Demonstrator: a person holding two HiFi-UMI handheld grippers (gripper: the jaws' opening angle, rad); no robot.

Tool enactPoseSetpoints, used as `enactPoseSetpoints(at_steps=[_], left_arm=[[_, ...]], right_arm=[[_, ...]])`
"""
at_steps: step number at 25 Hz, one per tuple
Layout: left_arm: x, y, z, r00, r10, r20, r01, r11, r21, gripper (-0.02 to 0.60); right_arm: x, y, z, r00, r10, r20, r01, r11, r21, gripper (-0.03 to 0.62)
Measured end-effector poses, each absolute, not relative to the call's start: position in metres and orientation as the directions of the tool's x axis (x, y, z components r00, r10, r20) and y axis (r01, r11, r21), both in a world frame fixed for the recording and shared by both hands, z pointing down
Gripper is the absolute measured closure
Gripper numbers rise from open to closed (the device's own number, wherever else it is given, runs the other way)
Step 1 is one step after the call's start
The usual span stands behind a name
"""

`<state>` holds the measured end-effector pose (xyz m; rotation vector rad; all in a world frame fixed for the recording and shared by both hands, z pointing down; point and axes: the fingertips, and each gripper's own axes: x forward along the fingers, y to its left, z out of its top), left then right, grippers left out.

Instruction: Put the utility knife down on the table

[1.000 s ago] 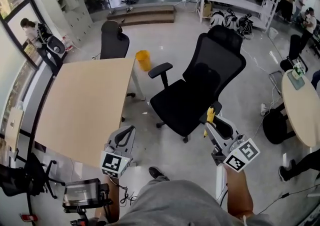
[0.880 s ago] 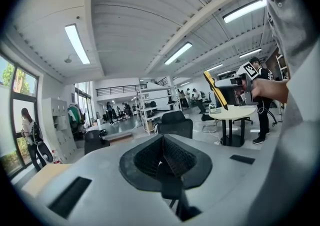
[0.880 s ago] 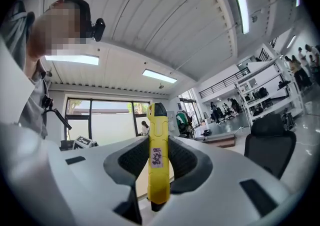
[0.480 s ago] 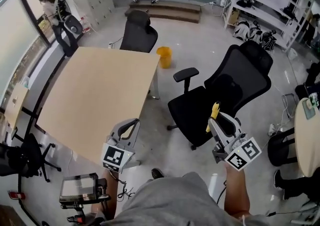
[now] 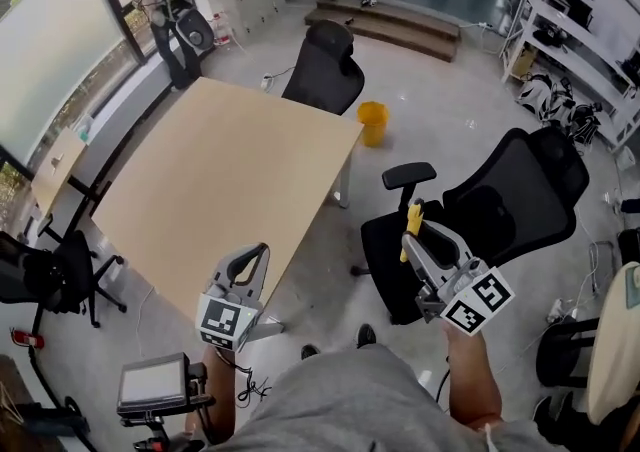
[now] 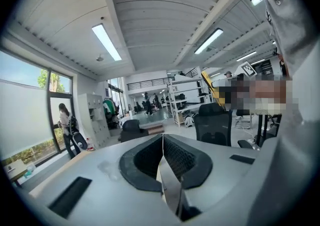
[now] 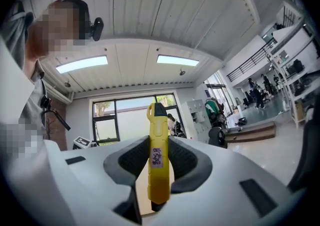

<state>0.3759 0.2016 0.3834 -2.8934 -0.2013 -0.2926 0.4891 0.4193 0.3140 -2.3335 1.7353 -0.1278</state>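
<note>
Utility knife (image 7: pixel 156 125) pinched upright in right gripper (image 7: pixel 158 157), well off the wooden table (image 5: pixel 220 180); left gripper (image 6: pixel 162 145) jaws pressed together; recommend carrying over it, lowering flat before release.

Nothing legible anywhere. Small white label (image 7: pixel 156 156) with purple print on the yellow utility knife (image 7: pixel 158 132), toward 6 o'clock in the right gripper view, too blurred to read.

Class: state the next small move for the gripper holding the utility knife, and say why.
Probably swing the right gripper leftward over the table: its jaws clamp the utility knife, but it hangs off the table, by the office chair.
</note>
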Motion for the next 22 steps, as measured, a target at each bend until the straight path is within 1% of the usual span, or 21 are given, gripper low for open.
enactPoseSetpoints(at_steps=[4,9,17,22], left_arm=[[0.395,0.2,0.378,0.978,0.032,0.205,0.077,-0.974,-0.212,0.575],[0.416,0.203,0.372,0.984,-0.036,0.175,-0.003,-0.982,-0.187,0.575],[0.407,0.185,0.372,0.973,-0.145,0.179,-0.112,-0.977,-0.182,0.575],[0.399,0.16,0.375,0.968,-0.158,0.193,-0.12,-0.974,-0.191,0.575]], right_arm=[[0.526,0.408,0.302,0.218,-0.972,-0.093,-0.956,-0.194,-0.219,0.474],[0.563,0.394,0.297,0.133,-0.986,-0.1,-0.973,-0.111,-0.201,0.474],[0.582,0.359,0.305,0.03,-0.996,-0.079,-0.979,-0.014,-0.203,0.474],[0.584,0.329,0.303,0.017,-0.998,-0.066,-0.978,-0.003,-0.211,0.474]])
